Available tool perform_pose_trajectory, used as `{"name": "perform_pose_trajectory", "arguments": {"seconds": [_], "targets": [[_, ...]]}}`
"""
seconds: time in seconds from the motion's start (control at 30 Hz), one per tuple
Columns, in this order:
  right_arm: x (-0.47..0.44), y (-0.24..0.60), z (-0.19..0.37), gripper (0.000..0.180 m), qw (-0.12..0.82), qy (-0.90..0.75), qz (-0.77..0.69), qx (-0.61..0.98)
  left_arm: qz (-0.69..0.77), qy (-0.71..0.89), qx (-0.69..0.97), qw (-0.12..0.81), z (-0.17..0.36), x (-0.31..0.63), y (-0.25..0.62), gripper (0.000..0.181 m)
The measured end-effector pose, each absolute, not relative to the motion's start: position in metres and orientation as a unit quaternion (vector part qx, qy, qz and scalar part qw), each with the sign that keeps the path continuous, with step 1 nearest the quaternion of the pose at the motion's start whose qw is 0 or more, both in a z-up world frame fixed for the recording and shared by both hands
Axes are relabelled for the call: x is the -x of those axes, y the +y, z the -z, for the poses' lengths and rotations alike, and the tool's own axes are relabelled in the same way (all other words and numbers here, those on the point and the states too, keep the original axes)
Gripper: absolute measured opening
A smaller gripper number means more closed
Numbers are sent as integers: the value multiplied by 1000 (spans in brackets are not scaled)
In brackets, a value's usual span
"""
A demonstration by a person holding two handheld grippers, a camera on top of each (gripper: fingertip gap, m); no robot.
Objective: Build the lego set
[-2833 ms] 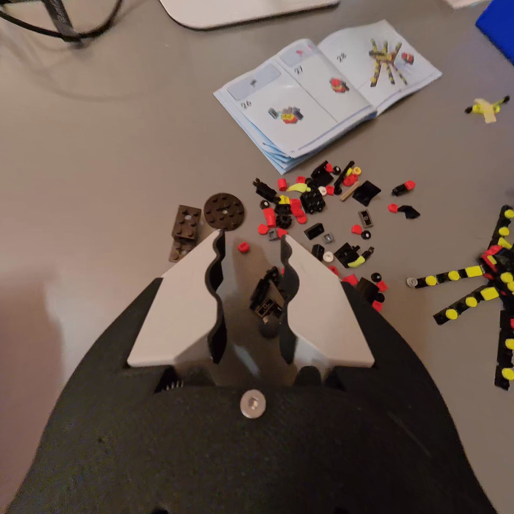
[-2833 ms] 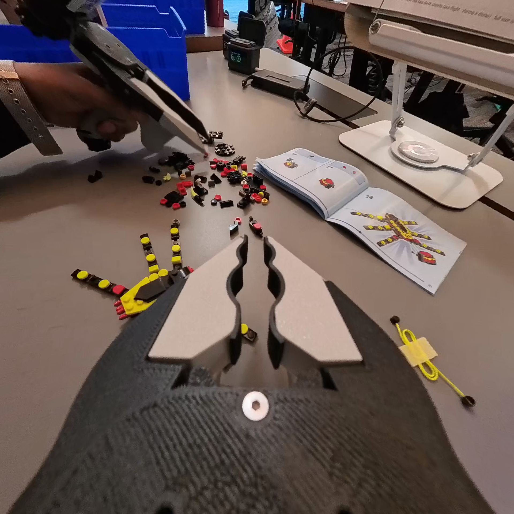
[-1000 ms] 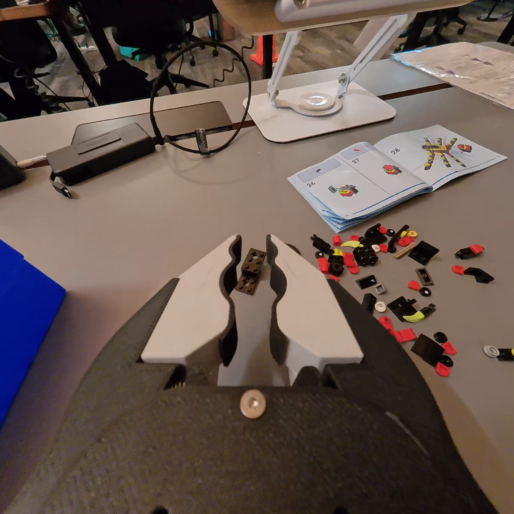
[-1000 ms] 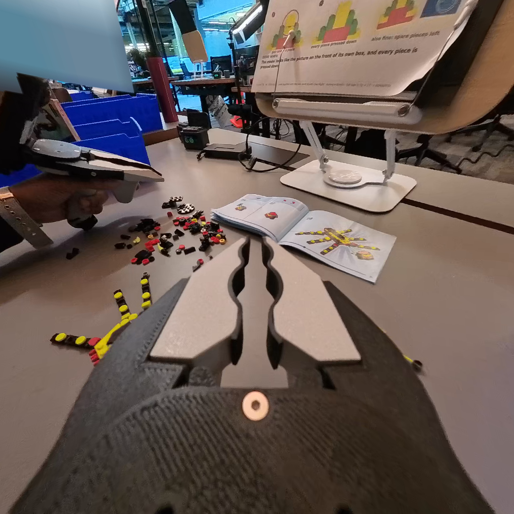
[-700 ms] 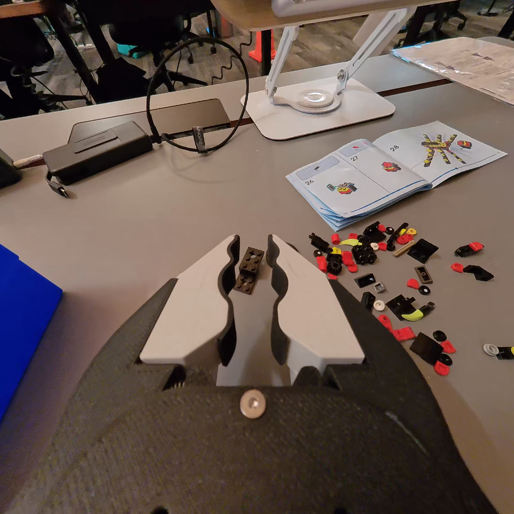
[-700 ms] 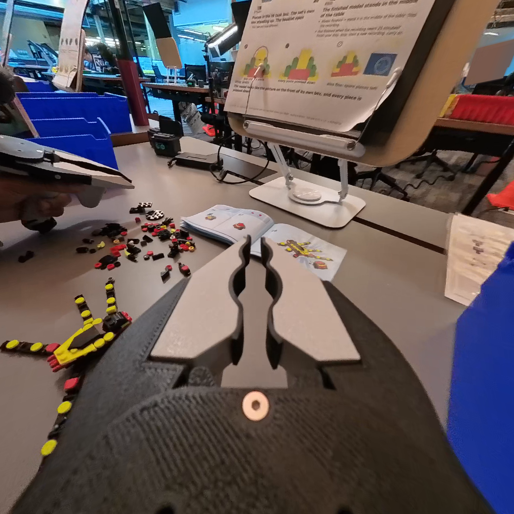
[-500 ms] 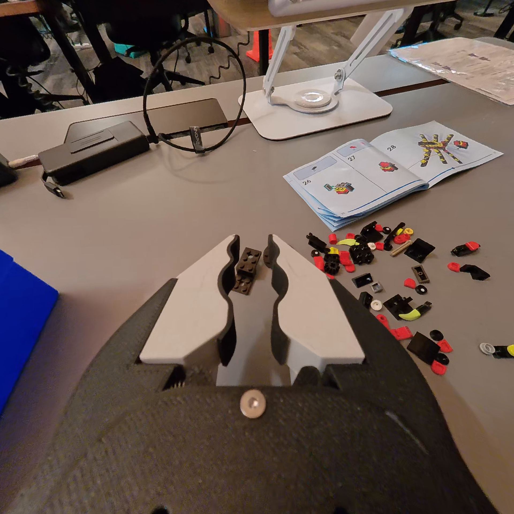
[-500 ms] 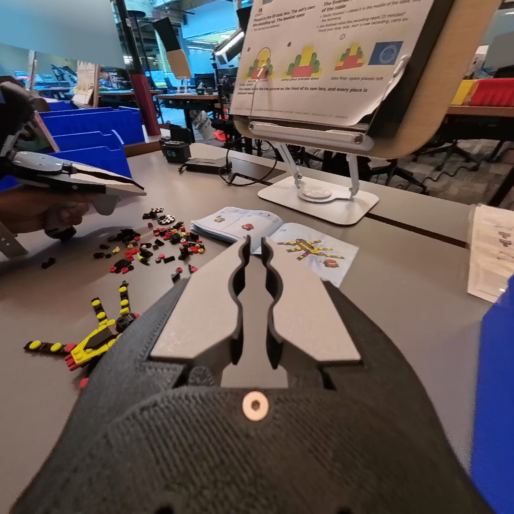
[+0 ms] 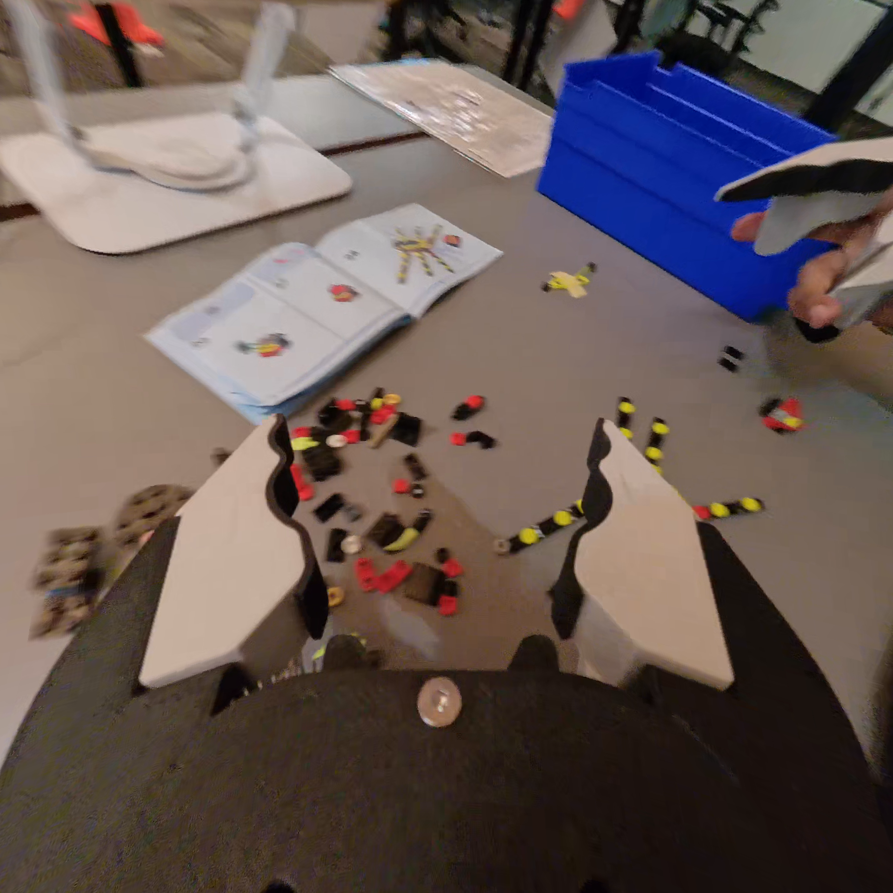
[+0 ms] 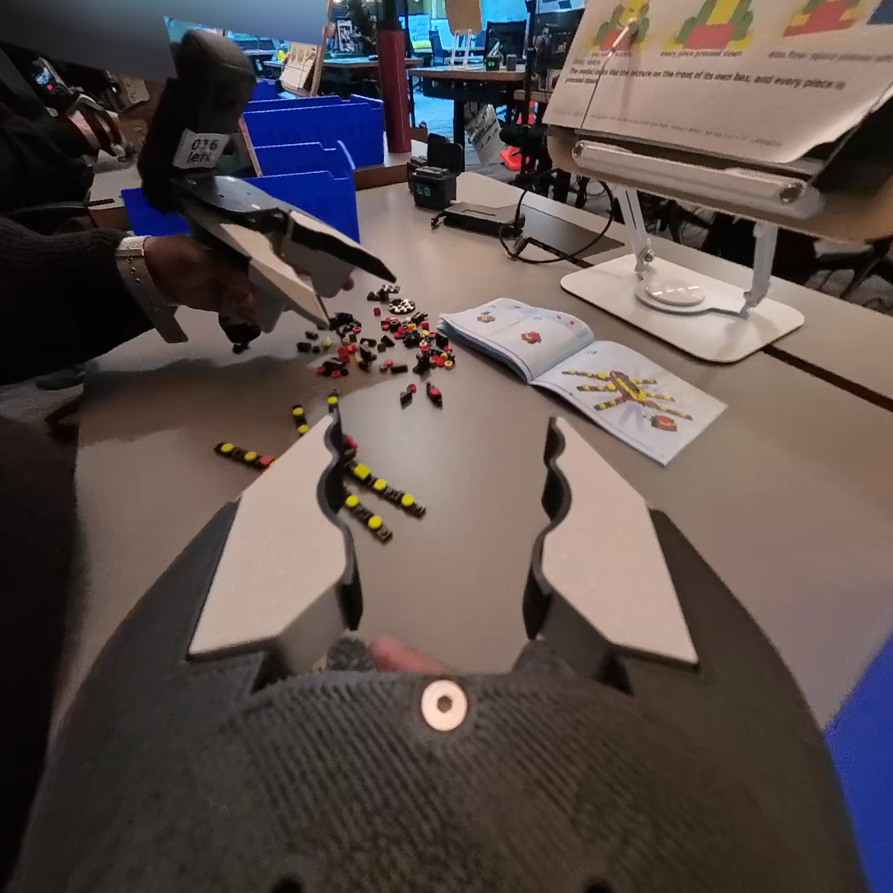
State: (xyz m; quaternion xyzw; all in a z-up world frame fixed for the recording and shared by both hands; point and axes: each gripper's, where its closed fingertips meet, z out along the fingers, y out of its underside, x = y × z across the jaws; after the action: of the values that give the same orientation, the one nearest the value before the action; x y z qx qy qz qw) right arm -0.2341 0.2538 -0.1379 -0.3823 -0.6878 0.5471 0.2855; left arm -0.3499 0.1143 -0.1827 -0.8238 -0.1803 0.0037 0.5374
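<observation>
Across the left wrist view, left to right: dark studded round plate point(image 9: 145, 507) at left edge, blurred; left gripper point(image 9: 437, 427) jaws spread wide, empty, above scattered small red, black and yellow lego pieces point(image 9: 386, 507); open pale-blue instruction booklet point(image 9: 324, 304) upper centre; black-and-yellow studded spider legs point(image 9: 647, 449) lower right; blue plastic bin point(image 9: 676, 159) upper right. Right wrist view: right gripper point(image 10: 442, 425) gaping, empty, legs point(image 10: 381, 488) between fingers, on grey table point(image 10: 483, 531).

My right gripper point(image 10: 442, 430) hangs wide apart above the grey table point(image 10: 483, 531).
Black-and-yellow spider legs point(image 10: 381, 488) lie beside my left finger; farther off, my left gripper point(image 10: 357, 297) dips, spread, over loose pieces point(image 10: 386, 338) beside the open booklet point(image 10: 580, 367).
</observation>
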Motion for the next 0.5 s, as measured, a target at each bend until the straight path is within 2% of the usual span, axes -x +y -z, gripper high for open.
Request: {"name": "perform_pose_trajectory", "arguments": {"seconds": [0.1,0.23,0.4,0.47,0.5], "targets": [[209,258,147,84,273,-684,-538,410,30,-145,836,529,178,317,138,125],[166,273,160,79,301,-703,-481,429,91,-85,832,541,158,253,171,120],[130,310,171,46,360,-720,-405,434,172,-14,852,495,174,162,219,108],[124,314,178,31,349,-726,-397,440,163,15,867,470,187,141,232,96],[122,314,182,14,339,-731,-394,441,164,29,871,462,191,131,237,82]]}}
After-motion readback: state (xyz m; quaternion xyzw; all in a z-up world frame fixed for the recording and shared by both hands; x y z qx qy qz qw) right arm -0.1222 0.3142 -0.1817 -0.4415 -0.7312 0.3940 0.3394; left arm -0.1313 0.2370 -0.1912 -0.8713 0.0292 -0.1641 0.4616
